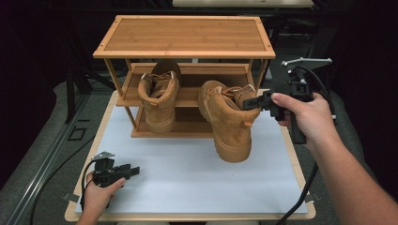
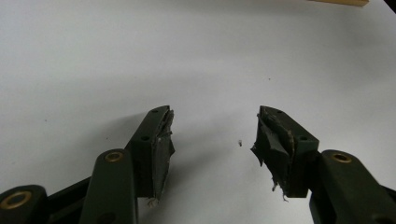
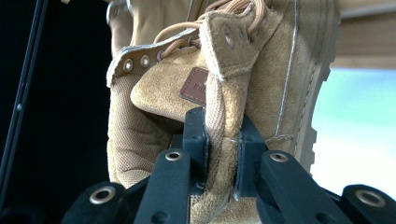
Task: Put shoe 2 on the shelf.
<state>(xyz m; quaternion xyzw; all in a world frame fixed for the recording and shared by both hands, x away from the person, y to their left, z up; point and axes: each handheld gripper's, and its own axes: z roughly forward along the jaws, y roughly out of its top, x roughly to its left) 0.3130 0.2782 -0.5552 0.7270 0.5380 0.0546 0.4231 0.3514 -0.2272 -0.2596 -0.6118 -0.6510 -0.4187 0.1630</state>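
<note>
Gripping boot [image 1: 228, 119] collar, right gripper [image 1: 261, 101] level; left gripper [image 1: 132, 171] resting open.

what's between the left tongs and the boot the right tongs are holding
Nothing: in the high view only bare white table top lies between the left tongs and the held boot. The left gripper view shows the same bare surface ahead of its open jaws.

A brown leather patch [image 3: 194, 86] sits on the tongue of the boot [image 3: 261, 93], as seen in the right gripper view. Its embossed lettering is partly hidden and too small to read. No other text, number or sign is legible.
</note>
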